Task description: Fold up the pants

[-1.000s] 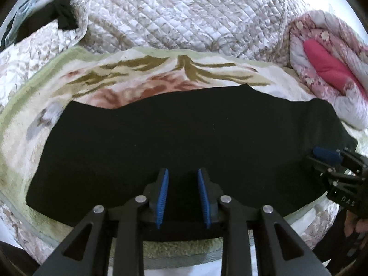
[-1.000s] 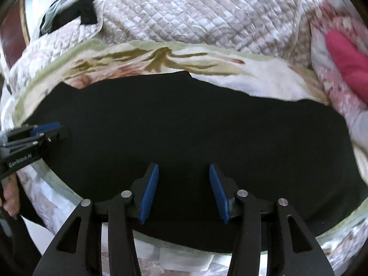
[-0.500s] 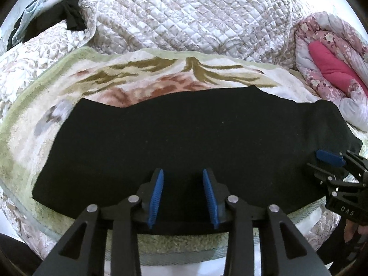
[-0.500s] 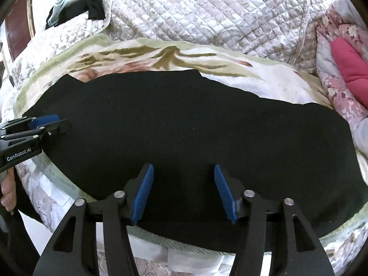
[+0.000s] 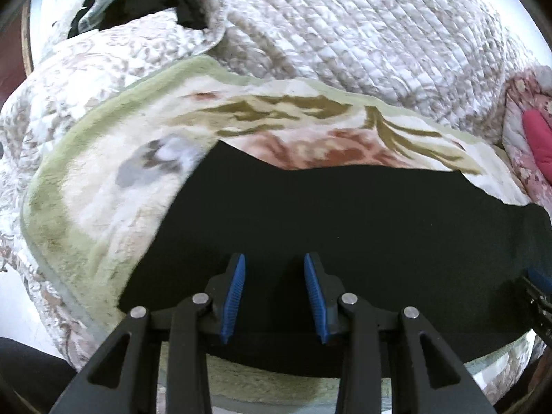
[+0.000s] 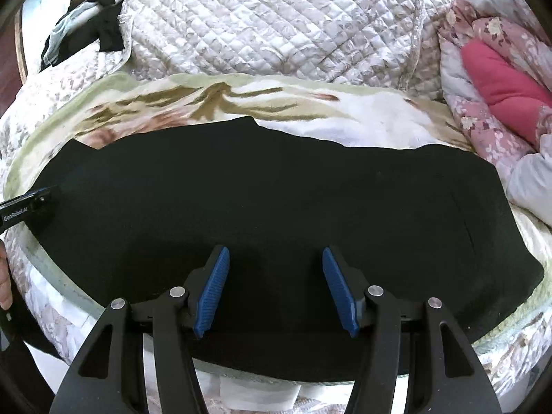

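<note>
Black pants (image 6: 276, 200) lay flat on blanket (image 5: 103, 207); left gripper (image 5: 274, 296) and right gripper (image 6: 276, 289) jaws spread, empty. Best pinch both layers at one end edge.

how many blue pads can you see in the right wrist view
3. Two are on the right claw: one pad left of the gap, one pad right of it, over the black pants. The third tips the left claw at the left edge; its partner is hidden.

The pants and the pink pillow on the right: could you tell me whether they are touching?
Apart. In the right wrist view, pale blanket and a floral quilt lie between the pants and the pink pillow.
</note>
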The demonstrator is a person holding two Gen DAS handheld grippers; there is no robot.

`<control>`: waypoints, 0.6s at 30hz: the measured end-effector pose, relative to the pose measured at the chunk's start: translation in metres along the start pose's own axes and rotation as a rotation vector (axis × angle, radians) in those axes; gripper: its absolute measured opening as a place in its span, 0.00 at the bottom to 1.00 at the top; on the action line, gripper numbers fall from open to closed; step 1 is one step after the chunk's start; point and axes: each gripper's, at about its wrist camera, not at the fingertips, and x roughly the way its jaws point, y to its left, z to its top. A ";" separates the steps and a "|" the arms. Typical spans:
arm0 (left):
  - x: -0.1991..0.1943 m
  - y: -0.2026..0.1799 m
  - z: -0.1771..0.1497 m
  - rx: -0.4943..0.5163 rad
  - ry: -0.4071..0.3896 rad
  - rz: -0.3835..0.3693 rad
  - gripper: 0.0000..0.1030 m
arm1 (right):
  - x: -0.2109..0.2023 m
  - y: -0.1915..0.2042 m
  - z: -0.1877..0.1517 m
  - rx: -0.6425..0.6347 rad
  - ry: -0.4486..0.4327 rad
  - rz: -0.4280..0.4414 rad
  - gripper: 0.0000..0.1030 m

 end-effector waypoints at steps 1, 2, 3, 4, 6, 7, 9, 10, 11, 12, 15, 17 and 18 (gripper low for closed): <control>-0.003 0.003 0.000 -0.009 -0.007 0.003 0.37 | -0.001 0.001 0.001 -0.005 -0.008 0.006 0.55; -0.005 0.006 0.000 -0.016 -0.012 0.007 0.37 | -0.003 0.002 0.001 -0.007 -0.013 0.015 0.55; -0.008 0.009 0.001 -0.026 -0.018 0.008 0.37 | -0.003 0.003 0.001 -0.006 -0.016 0.028 0.55; -0.012 0.013 0.001 -0.039 -0.024 0.003 0.37 | -0.003 0.004 0.001 -0.009 -0.016 0.033 0.55; -0.015 0.020 -0.001 -0.063 -0.022 -0.015 0.37 | -0.002 0.006 0.001 -0.015 -0.012 0.046 0.55; -0.015 0.023 -0.003 -0.069 -0.010 -0.033 0.38 | -0.002 0.007 0.001 -0.016 -0.011 0.053 0.55; -0.008 0.024 -0.007 -0.068 0.038 -0.061 0.39 | -0.001 0.010 0.001 -0.022 -0.008 0.066 0.55; -0.005 0.024 -0.009 -0.064 0.042 -0.058 0.39 | 0.000 0.011 0.001 -0.027 -0.003 0.068 0.55; -0.006 0.022 -0.008 -0.050 0.035 -0.051 0.39 | 0.001 0.013 0.001 -0.033 0.003 0.070 0.55; -0.007 0.020 -0.007 -0.040 0.030 -0.045 0.39 | 0.002 0.014 0.001 -0.036 0.004 0.069 0.55; -0.013 0.023 -0.005 -0.061 0.021 -0.045 0.39 | -0.002 0.014 0.000 -0.038 -0.010 0.073 0.55; -0.016 0.024 -0.006 -0.055 0.016 -0.037 0.39 | -0.002 0.013 0.000 -0.034 -0.011 0.077 0.55; -0.016 0.024 -0.007 -0.052 0.018 -0.036 0.39 | -0.002 0.013 0.000 -0.032 -0.008 0.079 0.55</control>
